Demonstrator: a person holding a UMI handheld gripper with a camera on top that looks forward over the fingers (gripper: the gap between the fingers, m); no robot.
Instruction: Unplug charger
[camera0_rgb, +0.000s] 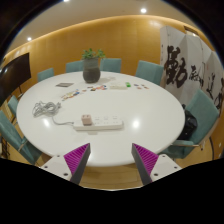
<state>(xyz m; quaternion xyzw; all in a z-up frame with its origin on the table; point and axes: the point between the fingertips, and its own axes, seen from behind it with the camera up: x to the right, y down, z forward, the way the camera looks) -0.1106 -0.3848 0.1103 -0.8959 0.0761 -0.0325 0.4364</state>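
Nearest, the claw with its two magenta-padded fingers spread apart, holding nothing, poised above the near edge of the round white desk. Just beyond, toward the near edge and slightly left of centre, a white rectangular power strip with a pinkish charger plug seated at its left end and a thin cable trailing off leftward. Best approached by lowering straight toward the strip, centring the fingers either side of the plug body, closing firmly, then pulling upward along the socket axis; likely to drag the strip along if tugged sideways. Farther off, small scattered items, a dark potted plant at the far edge, teal chairs around.
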